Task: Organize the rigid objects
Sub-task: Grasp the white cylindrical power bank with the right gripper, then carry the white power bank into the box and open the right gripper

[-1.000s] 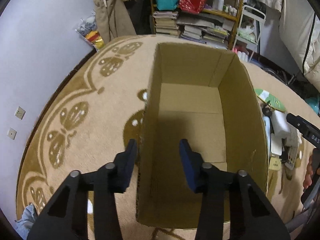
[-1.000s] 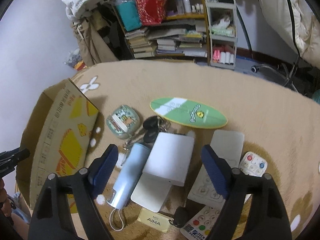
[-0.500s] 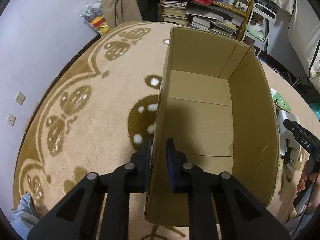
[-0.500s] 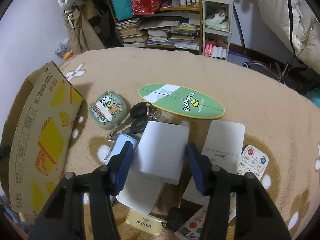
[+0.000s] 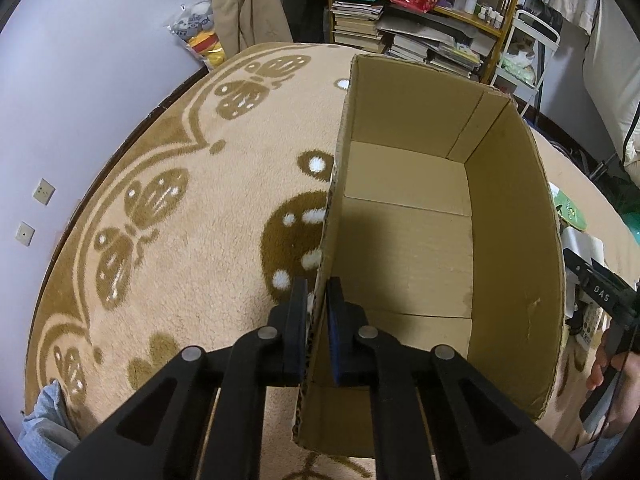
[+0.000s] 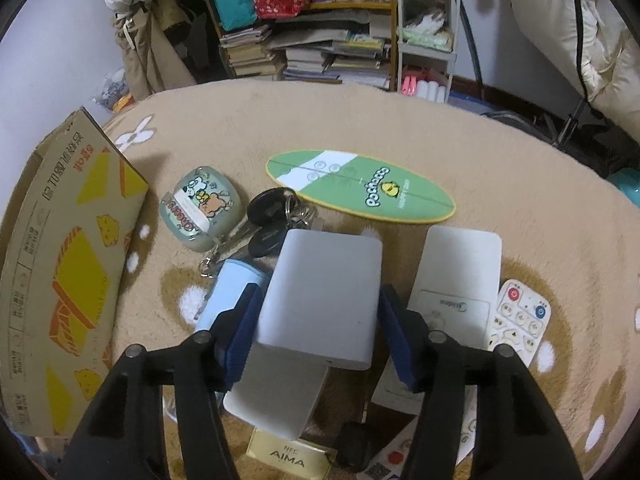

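My left gripper (image 5: 317, 308) is shut on the left wall of an empty open cardboard box (image 5: 404, 240), one finger outside and one inside. The box also shows at the left of the right wrist view (image 6: 68, 264). My right gripper (image 6: 318, 330) is closed around a grey-white rectangular power bank (image 6: 322, 296), its blue pads at both sides of it. The power bank lies on another white slab (image 6: 276, 396) on the carpet.
Around the power bank lie a light blue bottle (image 6: 232, 292), keys (image 6: 272, 216), a cartoon pouch (image 6: 200, 208), a green oval board (image 6: 360, 190), a white remote (image 6: 456, 280), a small button remote (image 6: 520, 316) and an AIMA tag (image 6: 288, 454). Cluttered shelves (image 6: 320, 40) stand behind.
My left gripper has closed onto the box's left wall. My right gripper has moved down and narrowed around the power bank.
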`<act>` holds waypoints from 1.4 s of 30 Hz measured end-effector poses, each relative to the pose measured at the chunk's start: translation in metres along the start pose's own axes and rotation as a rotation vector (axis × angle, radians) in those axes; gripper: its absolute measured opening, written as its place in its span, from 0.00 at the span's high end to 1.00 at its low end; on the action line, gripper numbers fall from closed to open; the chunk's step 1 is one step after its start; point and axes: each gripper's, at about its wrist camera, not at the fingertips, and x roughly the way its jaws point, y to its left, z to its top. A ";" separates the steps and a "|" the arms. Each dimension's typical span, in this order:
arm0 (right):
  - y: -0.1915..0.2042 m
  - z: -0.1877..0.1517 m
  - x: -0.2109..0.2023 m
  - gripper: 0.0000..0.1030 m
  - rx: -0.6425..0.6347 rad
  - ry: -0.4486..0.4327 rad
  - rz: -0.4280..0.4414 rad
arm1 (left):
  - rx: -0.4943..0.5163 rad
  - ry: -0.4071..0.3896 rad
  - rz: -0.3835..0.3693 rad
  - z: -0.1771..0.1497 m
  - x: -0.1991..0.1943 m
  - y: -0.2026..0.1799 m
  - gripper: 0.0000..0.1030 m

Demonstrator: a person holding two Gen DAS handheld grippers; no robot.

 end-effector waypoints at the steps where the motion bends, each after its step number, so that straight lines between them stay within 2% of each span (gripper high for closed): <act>1: 0.001 0.000 -0.001 0.41 0.001 0.000 -0.005 | 0.003 -0.002 0.000 0.000 0.000 0.000 0.92; 3: 0.001 -0.001 -0.006 0.42 0.002 -0.012 -0.010 | 0.013 -0.003 0.008 0.000 0.001 -0.001 0.92; 10: 0.012 0.003 -0.050 0.46 -0.003 -0.160 0.025 | 0.012 -0.005 0.008 -0.001 0.000 -0.001 0.92; 16: 0.036 0.002 -0.064 0.46 -0.079 -0.207 0.023 | 0.008 -0.003 0.003 -0.001 -0.002 -0.001 0.92; 21: 0.054 0.001 -0.087 0.46 -0.094 -0.247 0.092 | 0.012 -0.004 -0.001 -0.002 -0.002 -0.002 0.92; 29: 0.105 0.014 -0.143 0.46 -0.207 -0.363 0.234 | 0.015 -0.003 -0.009 -0.003 -0.001 -0.002 0.92; 33: 0.127 0.020 -0.150 0.46 -0.233 -0.383 0.274 | 0.027 -0.007 -0.002 -0.003 -0.001 -0.003 0.92; 36: 0.137 0.024 -0.146 0.46 -0.216 -0.361 0.319 | 0.026 -0.007 -0.002 -0.003 -0.001 -0.003 0.92; 42: 0.148 0.010 -0.133 0.46 -0.223 -0.331 0.387 | 0.017 -0.003 -0.007 -0.002 -0.002 -0.002 0.92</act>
